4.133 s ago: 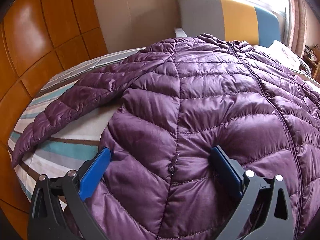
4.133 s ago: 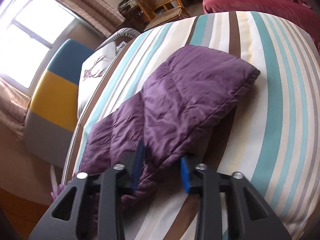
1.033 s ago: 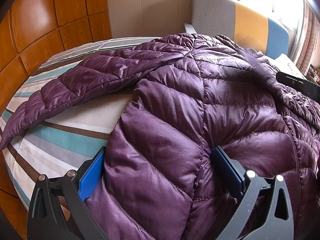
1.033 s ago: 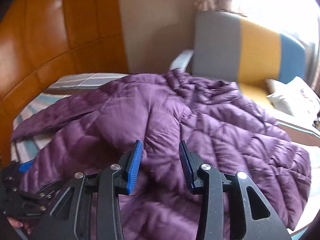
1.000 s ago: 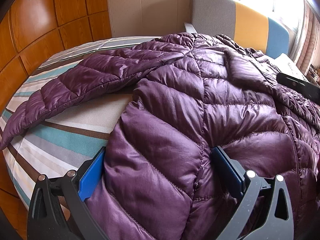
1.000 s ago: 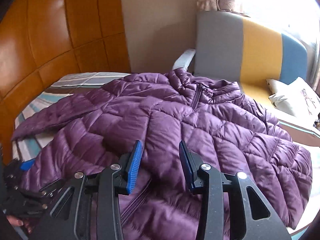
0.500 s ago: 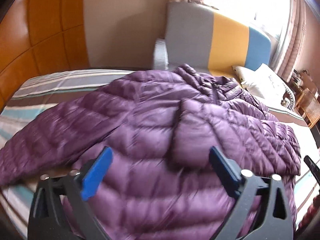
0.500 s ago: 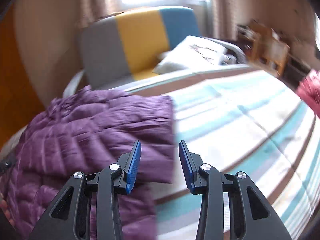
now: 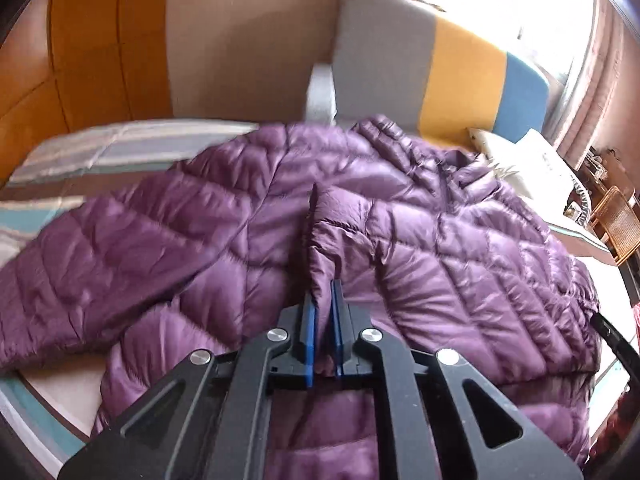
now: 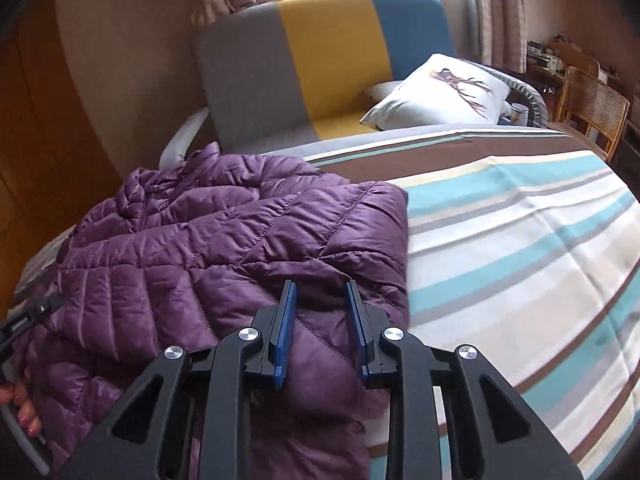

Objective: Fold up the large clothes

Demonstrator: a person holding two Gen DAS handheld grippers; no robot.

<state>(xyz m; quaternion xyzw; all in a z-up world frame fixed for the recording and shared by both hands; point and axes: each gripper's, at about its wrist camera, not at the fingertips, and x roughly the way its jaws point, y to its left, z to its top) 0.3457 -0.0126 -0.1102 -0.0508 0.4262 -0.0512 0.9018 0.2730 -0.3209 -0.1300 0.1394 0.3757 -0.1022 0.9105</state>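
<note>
Purple jacket [image 9: 440,240] on striped bed [image 10: 520,240], left tongs [image 9: 323,300] clamped on its fold, right tongs [image 10: 320,300] closing astride its hem.

Down jacket [image 10: 224,248] spread on the striped bed [image 10: 520,248], toward its left side; sofa [image 10: 320,60] behind the bed; pillow [image 10: 440,92] on the sofa; chair [image 10: 592,104] at far right.
</note>
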